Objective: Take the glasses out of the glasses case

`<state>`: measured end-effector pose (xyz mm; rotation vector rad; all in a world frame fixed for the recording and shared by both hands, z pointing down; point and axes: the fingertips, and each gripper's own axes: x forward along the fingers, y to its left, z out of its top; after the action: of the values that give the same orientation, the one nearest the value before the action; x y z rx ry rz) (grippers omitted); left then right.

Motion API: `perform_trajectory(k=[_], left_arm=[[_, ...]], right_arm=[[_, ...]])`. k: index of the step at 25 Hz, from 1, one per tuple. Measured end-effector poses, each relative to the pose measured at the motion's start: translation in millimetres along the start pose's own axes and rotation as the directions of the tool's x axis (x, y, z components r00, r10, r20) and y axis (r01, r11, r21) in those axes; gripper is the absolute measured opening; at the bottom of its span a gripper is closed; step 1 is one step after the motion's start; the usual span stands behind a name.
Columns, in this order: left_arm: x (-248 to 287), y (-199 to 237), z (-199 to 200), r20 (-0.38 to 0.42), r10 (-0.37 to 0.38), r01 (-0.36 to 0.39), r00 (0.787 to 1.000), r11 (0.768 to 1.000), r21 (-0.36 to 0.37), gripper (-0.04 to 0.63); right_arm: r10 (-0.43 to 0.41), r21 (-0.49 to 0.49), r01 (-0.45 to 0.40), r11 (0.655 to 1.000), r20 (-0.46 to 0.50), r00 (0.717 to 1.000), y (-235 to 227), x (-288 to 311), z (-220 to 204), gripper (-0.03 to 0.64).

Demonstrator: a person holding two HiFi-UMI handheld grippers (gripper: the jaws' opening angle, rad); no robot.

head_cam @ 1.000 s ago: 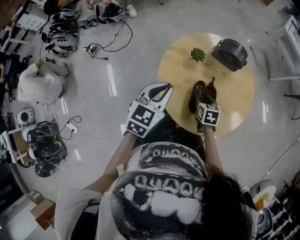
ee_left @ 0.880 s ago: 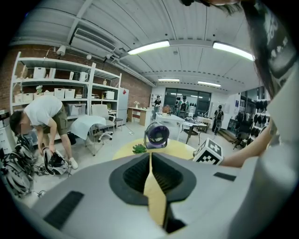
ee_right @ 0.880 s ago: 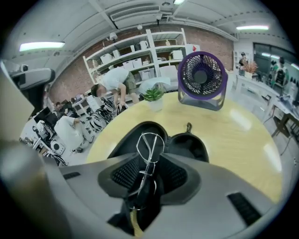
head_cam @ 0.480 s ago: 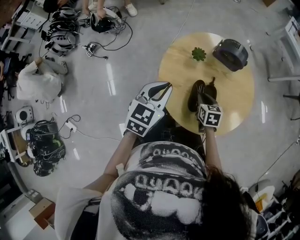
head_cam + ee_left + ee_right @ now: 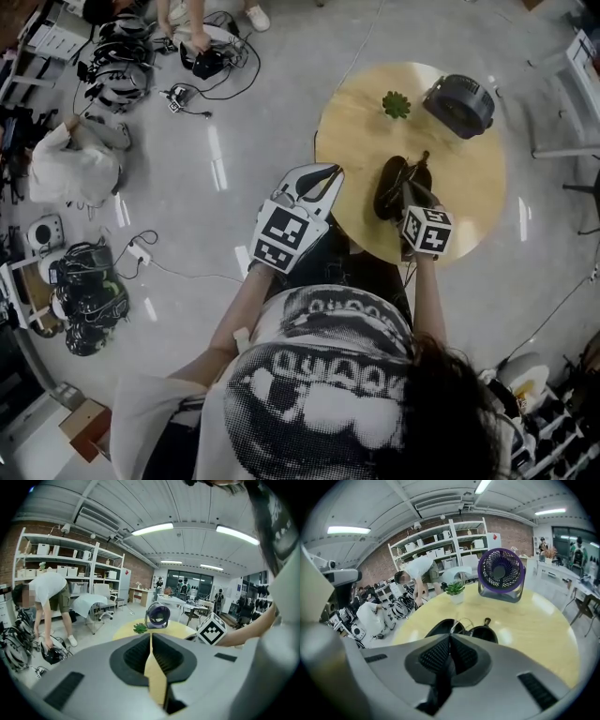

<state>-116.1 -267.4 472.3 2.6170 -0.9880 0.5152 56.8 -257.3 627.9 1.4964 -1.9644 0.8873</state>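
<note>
A round table (image 5: 459, 192) of pale wood stands on a grey floor. On it lies a black glasses case (image 5: 390, 185), open like a shell with its two halves side by side. It is on the side of the table close to the person.

The right gripper (image 5: 410, 190) points down at the case from just above it. In the right gripper view its two jaws are pressed together. Thin wire glasses (image 5: 464, 619) rise out of the open case (image 5: 439, 627), and one thin bit of wire runs right to the tips of the right gripper (image 5: 450, 636). It looks as if the jaws pinch that wire, but it is very small and hard to see.

The left gripper (image 5: 336, 172) hangs at the left edge of the table, well apart from the case. In its own view the left gripper (image 5: 150, 637) has its jaws pressed together with nothing between them.

A small green plant (image 5: 396, 105) and a dark round fan (image 5: 459, 105) stand on the far side of the table.
</note>
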Motion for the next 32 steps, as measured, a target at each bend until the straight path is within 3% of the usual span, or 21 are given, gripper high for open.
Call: perform_trajectory(k=[16,26,32], left_arm=[[10.5,-36.6,-18.7,-0.038,-0.073,0.072,0.997,0.997,-0.008,0.021],[13.4,-84.9,-19.1,-0.043,-0.124,0.126,0.991,0.991,0.042,0.021],[-8.5,-122.4,-23.3,-0.032,-0.113,0.115,0.993,0.991,0.063,0.021]], right_arm=[[0.081,-0.007,-0.081,0.997,0.118,0.99,24.1,-59.0,35.2,0.005],[0.085,-0.005,-0.085,0.996,0.168,0.982,20.1,-116.5,15.6,0.005],[0.092,-0.009,-0.092,0.996,0.191,0.977,23.8,-160.6,-12.5,0.005]])
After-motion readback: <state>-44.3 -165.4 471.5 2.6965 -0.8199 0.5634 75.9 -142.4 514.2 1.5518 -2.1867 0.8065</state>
